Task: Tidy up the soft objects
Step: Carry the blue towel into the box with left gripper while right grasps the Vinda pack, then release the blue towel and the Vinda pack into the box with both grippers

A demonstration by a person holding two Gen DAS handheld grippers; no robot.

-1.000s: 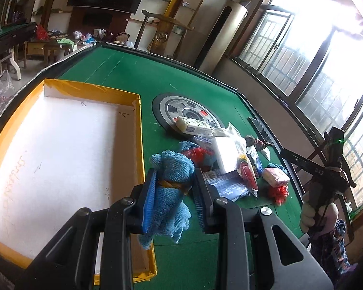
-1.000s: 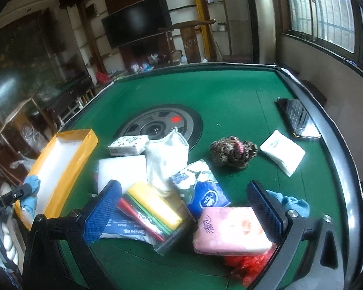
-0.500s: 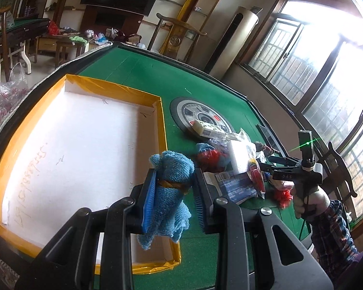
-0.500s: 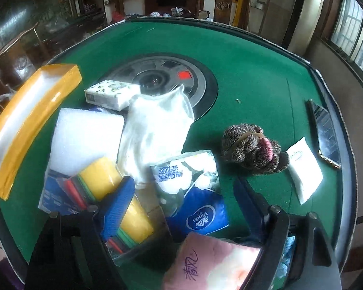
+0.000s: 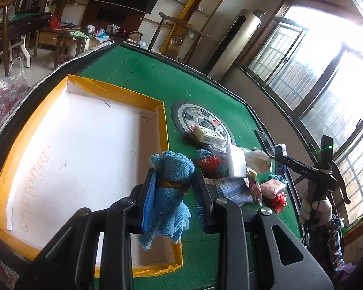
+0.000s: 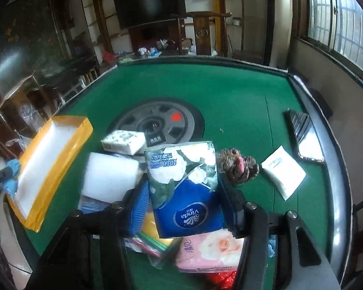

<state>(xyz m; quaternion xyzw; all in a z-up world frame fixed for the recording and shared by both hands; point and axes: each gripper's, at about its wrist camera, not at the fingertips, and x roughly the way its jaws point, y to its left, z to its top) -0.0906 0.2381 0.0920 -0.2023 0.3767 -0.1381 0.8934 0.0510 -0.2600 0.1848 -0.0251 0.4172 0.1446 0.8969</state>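
left gripper (image 5: 173, 198) clamping blue towel (image 5: 170, 193), hanging upright | right gripper (image 6: 181, 200) closing around tissue pack (image 6: 184, 188), standing upright, label facing only right view

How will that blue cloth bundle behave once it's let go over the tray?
The blue cloth bundle, pinched in the left gripper, droops below the pads, so it's probably floppy. A band cinches it, so it likely lands as a clump without rolling.

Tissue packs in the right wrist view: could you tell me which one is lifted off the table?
The blue Vinda pack, held between the closing right gripper. The pink pack, floral pack and white pack all lie on the table.
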